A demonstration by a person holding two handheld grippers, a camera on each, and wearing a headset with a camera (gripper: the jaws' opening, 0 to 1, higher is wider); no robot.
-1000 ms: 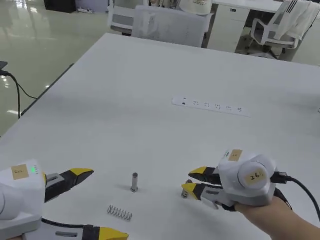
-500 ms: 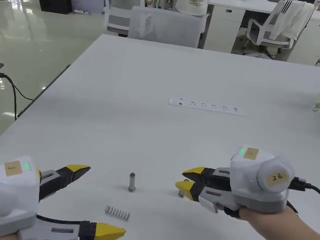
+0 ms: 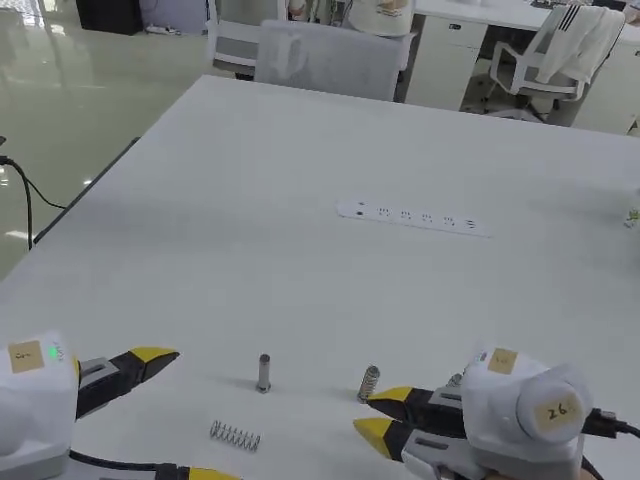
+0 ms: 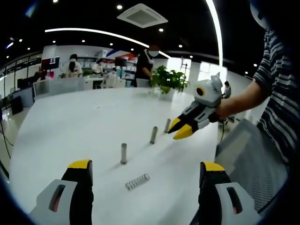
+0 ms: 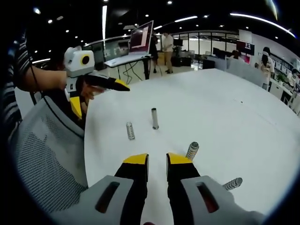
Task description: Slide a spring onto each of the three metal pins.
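Note:
A bare metal pin [image 3: 264, 372] stands upright near the table's front, with a loose spring [image 3: 235, 435] lying just before it. To its right stands a pin wearing a spring [image 3: 369, 382]. My right gripper [image 3: 378, 413] is just behind that pin, its jaws a narrow gap apart and nothing between them [image 5: 157, 159]. Another sprung pin [image 5: 233, 183] sits at its right side. My left gripper [image 3: 190, 415] is wide open at the lower left, and the loose spring [image 4: 137, 182] and bare pin [image 4: 123, 153] lie ahead of its jaws.
A white power strip [image 3: 413, 217] lies across the table's middle. The table's left edge [image 3: 90, 185] runs diagonally, with a cable on the floor beyond it. Office chairs stand past the far edge.
My right gripper has drawn back toward me, away from the sprung pin, which now stands free ahead of its tips. The left gripper has stayed wide open.

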